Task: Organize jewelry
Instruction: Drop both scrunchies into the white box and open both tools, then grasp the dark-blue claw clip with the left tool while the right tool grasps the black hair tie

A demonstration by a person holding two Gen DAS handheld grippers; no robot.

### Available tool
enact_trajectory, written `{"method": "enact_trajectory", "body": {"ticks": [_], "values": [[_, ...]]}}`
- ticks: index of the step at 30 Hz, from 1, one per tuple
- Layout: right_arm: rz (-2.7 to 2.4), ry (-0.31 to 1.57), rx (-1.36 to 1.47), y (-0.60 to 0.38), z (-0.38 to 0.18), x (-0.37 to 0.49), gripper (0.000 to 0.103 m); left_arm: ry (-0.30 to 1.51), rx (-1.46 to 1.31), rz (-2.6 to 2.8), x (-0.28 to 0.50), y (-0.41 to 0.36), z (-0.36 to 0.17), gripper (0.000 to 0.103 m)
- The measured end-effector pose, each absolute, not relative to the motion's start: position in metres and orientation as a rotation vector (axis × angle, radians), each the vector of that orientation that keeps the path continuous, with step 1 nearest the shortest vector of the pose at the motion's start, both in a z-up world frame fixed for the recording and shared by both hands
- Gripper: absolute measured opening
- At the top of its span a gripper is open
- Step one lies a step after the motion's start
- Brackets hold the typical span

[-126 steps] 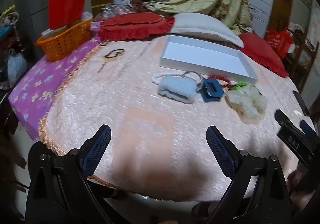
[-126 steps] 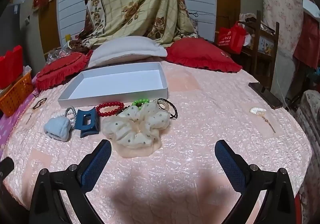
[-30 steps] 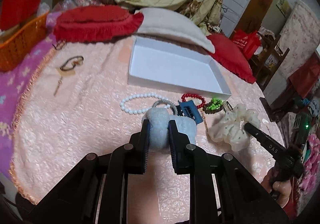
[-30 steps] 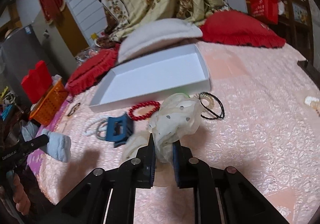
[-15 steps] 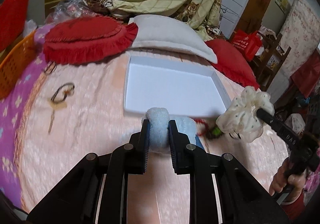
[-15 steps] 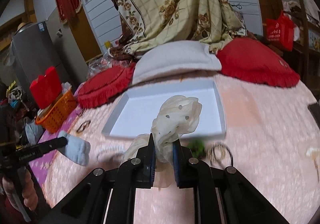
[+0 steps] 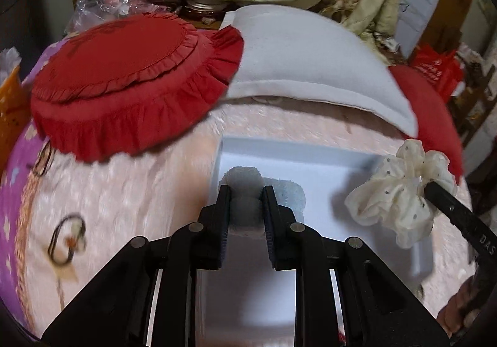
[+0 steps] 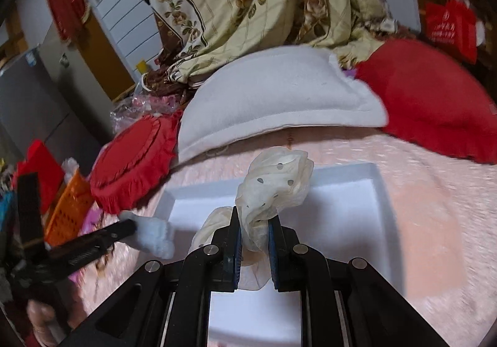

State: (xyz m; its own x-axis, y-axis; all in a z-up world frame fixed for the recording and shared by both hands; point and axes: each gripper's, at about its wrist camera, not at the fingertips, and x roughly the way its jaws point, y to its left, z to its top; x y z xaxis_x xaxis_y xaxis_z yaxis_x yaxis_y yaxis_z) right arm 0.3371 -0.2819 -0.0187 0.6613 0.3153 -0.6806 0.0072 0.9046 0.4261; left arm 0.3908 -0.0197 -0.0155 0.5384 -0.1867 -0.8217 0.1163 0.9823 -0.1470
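Both tongs are nearly closed, each pinching 1 item above the white box [image 7: 357, 160]. The left tongs [image 7: 246, 191] clamp a fluffy pale-blue scrunchie [image 7: 289, 191] over the box's left end. The right tongs [image 8: 254, 218] grip a cream dotted scrunchie [image 8: 276, 179] over the box's middle. Judged risks: the soft fabric could snag on the pads at release, or an early drop could land it on the pink bedspread [image 8: 435, 207] beside the box.
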Motion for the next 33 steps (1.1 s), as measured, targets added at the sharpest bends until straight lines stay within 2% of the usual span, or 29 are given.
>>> {"method": "enact_trajectory", "body": {"ticks": [2, 5, 7, 8, 10, 19, 28, 33], "values": [[0.175, 0.890, 0.419, -0.282, -0.037, 0.356, 0.014, 1.002, -0.061, -0.165, 0.406, -0.023, -0.026, 0.025], [0.130, 1.001, 0.402, -0.284, -0.067, 0.374, 0.023, 1.025, -0.093, -0.189, 0.418, -0.019, -0.035, 0.032], [0.125, 1.012, 0.414, -0.291, -0.074, 0.371, 0.041, 1.038, -0.143, -0.215, 0.420, -0.014, -0.036, 0.041], [0.120, 0.998, 0.420, -0.295, -0.074, 0.366, 0.044, 1.036, -0.163, -0.222, 0.419, -0.011, -0.035, 0.045], [0.098, 0.965, 0.429, -0.306, -0.069, 0.356, 0.045, 1.030, -0.199, -0.230, 0.415, -0.006, -0.030, 0.048], [0.120, 0.908, 0.425, -0.330, -0.045, 0.271, 0.046, 1.004, -0.176, -0.262, 0.352, 0.009, -0.001, 0.048], [0.095, 0.901, 0.392, -0.328, -0.071, 0.159, 0.046, 1.027, -0.134, -0.302, 0.232, 0.017, -0.019, 0.048], [0.072, 0.881, 0.414, -0.328, -0.074, 0.125, 0.046, 1.023, -0.139, -0.340, 0.197, 0.003, -0.027, 0.048]]}}
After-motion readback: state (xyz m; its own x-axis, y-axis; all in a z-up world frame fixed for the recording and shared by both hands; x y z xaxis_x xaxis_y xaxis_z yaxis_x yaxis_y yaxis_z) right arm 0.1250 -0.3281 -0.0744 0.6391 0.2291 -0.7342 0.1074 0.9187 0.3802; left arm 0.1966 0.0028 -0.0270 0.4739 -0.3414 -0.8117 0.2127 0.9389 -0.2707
